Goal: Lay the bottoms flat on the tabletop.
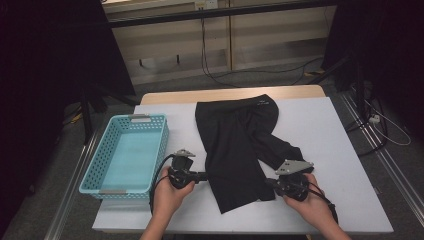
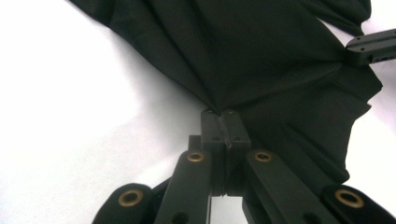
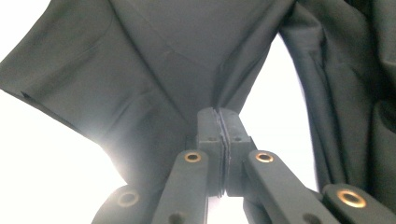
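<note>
A pair of black shorts (image 1: 235, 145) lies spread on the white table (image 1: 325, 130), waistband at the far end. One leg reaches toward me. My left gripper (image 1: 206, 175) is shut on that leg's left edge, the cloth (image 2: 261, 60) bunching into its jaw tips (image 2: 222, 114). On the leg's right edge my right gripper (image 1: 268, 182) is shut too, with folds of fabric (image 3: 177, 56) drawn into its closed tips (image 3: 218, 112). The other gripper's jaw (image 2: 371, 46) shows at the far right of the left gripper view.
A turquoise perforated basket (image 1: 102, 172) stands empty at the table's left side, close to my left hand. Beyond the table are a wooden cabinet (image 1: 260, 35), cables on the floor and dark stands at both sides.
</note>
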The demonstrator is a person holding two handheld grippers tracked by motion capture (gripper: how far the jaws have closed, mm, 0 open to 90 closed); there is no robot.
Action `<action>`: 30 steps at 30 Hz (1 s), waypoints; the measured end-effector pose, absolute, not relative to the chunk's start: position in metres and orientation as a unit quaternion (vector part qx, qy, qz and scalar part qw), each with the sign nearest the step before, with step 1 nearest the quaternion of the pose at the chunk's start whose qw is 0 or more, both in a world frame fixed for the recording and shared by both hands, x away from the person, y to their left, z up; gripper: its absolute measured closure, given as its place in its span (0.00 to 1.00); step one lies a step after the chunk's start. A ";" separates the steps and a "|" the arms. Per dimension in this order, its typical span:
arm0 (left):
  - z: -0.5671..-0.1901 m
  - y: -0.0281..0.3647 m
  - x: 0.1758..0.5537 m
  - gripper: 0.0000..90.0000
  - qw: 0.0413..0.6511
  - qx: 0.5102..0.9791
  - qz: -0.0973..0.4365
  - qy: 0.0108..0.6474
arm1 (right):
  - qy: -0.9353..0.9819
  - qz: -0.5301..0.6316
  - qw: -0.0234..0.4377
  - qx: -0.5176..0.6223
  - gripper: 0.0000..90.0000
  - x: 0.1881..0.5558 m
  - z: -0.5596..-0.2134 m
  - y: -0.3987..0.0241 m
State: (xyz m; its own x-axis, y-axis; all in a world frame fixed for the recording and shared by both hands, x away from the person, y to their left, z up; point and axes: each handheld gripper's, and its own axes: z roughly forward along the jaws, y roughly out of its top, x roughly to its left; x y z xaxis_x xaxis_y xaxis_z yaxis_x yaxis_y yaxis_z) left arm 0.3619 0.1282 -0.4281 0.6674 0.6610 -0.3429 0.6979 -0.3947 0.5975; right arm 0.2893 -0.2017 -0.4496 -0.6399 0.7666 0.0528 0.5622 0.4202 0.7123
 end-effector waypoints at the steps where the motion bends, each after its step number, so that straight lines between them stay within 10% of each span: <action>1: -0.428 0.127 0.362 1.00 0.372 0.836 -0.025 0.403 | 0.832 0.357 0.144 0.400 0.99 0.290 -0.449 -0.202; 11: -0.433 0.107 0.357 1.00 0.371 0.844 -0.041 0.385 | 0.819 0.354 0.160 0.423 0.98 0.294 -0.448 -0.227; 23: -0.435 0.109 0.361 0.98 0.374 0.842 -0.023 0.388 | 0.851 0.390 0.137 0.325 0.69 0.273 -0.439 -0.165; 30: -0.437 0.113 0.365 0.55 0.375 0.837 0.034 0.397 | 0.870 0.401 0.087 0.273 0.55 0.265 -0.452 -0.123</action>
